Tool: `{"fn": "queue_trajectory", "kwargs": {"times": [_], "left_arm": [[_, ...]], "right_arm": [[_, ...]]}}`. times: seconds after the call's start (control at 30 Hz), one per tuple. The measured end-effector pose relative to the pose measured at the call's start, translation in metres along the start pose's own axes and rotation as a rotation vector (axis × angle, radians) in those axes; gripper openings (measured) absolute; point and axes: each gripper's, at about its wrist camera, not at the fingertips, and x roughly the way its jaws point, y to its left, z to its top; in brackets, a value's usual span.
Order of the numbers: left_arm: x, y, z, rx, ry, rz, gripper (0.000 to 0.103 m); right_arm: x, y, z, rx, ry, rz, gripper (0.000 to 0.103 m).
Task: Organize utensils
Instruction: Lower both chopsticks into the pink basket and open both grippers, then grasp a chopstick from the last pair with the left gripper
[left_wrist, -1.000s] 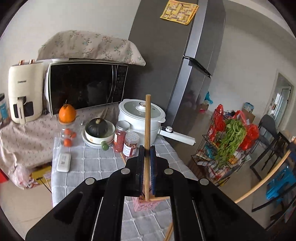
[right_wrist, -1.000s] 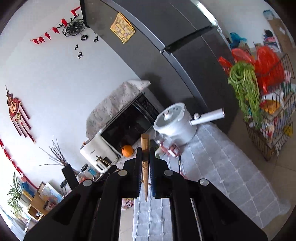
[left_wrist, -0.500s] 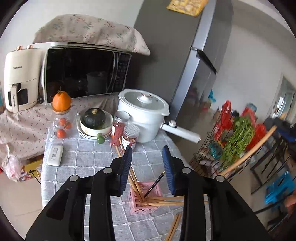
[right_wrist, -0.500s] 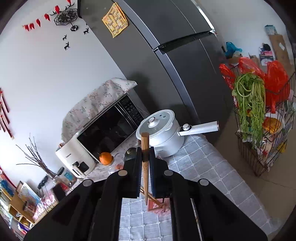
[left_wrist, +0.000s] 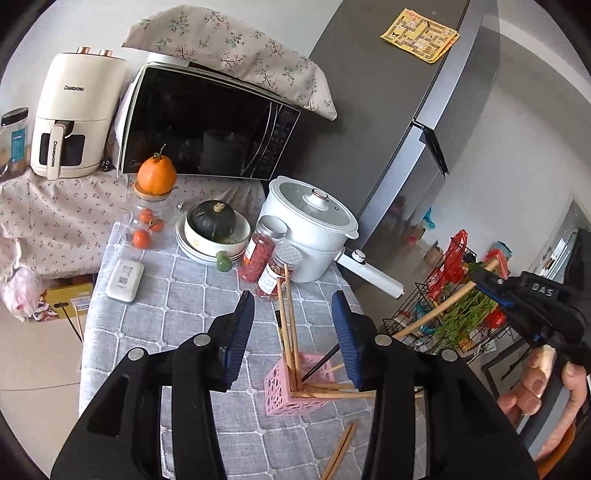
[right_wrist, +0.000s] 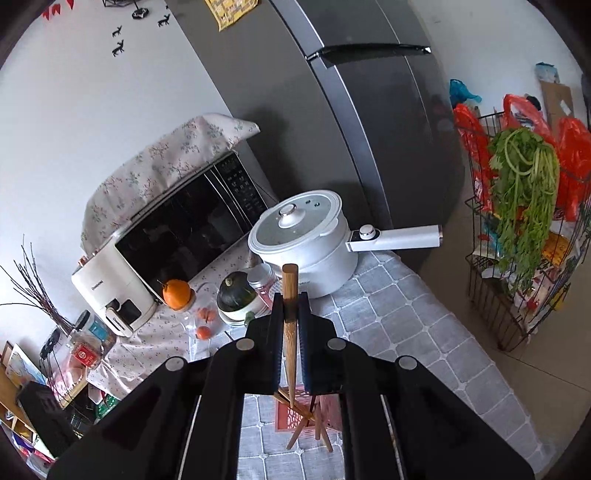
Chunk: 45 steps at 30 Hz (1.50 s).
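The pink holder (left_wrist: 295, 387) stands on the grey checked tablecloth (left_wrist: 177, 295), in front of the white pot (left_wrist: 310, 229), with several chopsticks leaning in it. Above the holder, the left gripper (left_wrist: 293, 332) is opening its jaws with nothing pinched. The right gripper (right_wrist: 291, 325) is clamped on one wooden chopstick (right_wrist: 290, 332), tip pointing down toward the holder.

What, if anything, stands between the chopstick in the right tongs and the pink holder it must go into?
Nothing visible does. The right tongs grip the chopstick with its tip hanging just above the pink holder; only chopsticks already inside lean across part of the opening.
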Motion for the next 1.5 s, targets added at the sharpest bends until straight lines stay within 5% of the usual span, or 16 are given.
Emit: {"fn": "queue_trajectory", "kwargs": {"times": [0.23, 0.47, 0.6, 0.73, 0.87, 1.0, 1.2, 1.37, 1.5], "left_arm": [[0.0, 0.0, -0.001, -0.001, 0.02, 0.001, 0.045], [-0.001, -0.008, -0.005, 0.016, 0.032, -0.002, 0.053], [-0.002, -0.015, -0.015, 0.046, 0.052, 0.009, 0.061], [-0.001, -0.017, -0.031, 0.063, 0.096, 0.035, 0.08], [0.01, -0.012, -0.058, 0.065, 0.198, 0.077, 0.092], [0.03, -0.009, -0.095, 0.114, 0.357, 0.122, 0.095], [0.057, -0.019, -0.154, 0.232, 0.587, 0.149, 0.095], [0.066, -0.041, -0.182, 0.32, 0.639, 0.143, 0.095], [0.066, -0.068, -0.192, 0.409, 0.564, 0.134, 0.094]], "right_arm": [[0.032, 0.005, -0.016, 0.006, 0.054, 0.018, 0.022], [0.011, -0.002, -0.022, 0.003, 0.044, 0.005, 0.032], [-0.013, -0.015, -0.033, 0.025, 0.011, 0.001, 0.051], [-0.04, -0.05, -0.06, 0.145, -0.044, -0.027, 0.093], [-0.047, -0.091, -0.094, 0.23, 0.005, -0.096, 0.096], [-0.039, -0.135, -0.137, 0.297, 0.12, -0.223, 0.096], [-0.028, -0.186, -0.189, 0.39, 0.281, -0.301, 0.096], [-0.026, -0.205, -0.195, 0.472, 0.342, -0.278, 0.096], [-0.031, -0.224, -0.2, 0.568, 0.367, -0.248, 0.096]]}}
